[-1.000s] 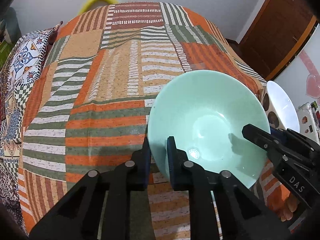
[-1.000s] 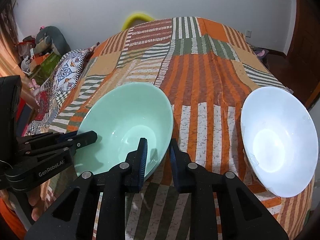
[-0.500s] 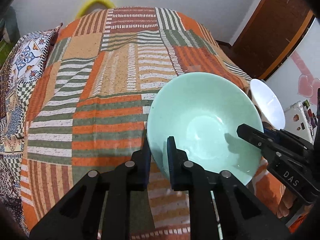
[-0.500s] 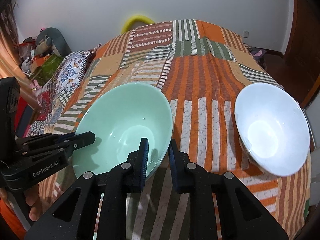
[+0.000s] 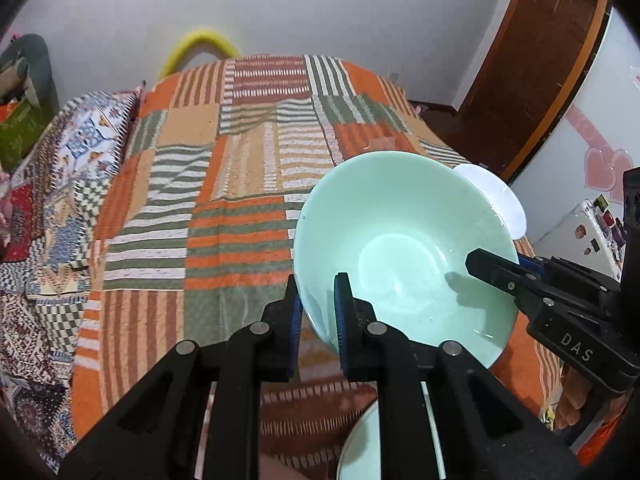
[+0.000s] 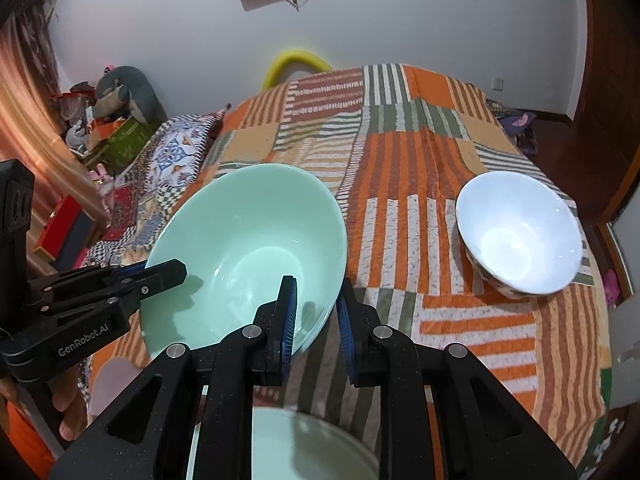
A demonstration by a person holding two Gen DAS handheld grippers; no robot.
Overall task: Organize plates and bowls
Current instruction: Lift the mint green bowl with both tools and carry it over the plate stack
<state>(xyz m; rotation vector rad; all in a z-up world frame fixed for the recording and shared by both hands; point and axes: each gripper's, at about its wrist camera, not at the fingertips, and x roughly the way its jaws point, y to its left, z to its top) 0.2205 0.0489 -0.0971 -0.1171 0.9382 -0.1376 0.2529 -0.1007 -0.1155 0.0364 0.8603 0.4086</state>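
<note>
Together, we keep the left hand-held gripper (image 5: 316,312) and right hand-held gripper (image 6: 316,312) clamped on opposite rims of the green bowl (image 5: 404,256), level above the bed (image 5: 240,220), steering toward the white bowl (image 6: 518,232) near its right edge.

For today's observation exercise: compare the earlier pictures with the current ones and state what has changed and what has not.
The green bowl, clamped at its rim by the left gripper and the right gripper, has been lifted off the striped bedspread; another green dish now shows beneath it. Both grips stayed shut on the rim, and the white bowl stayed put.
</note>
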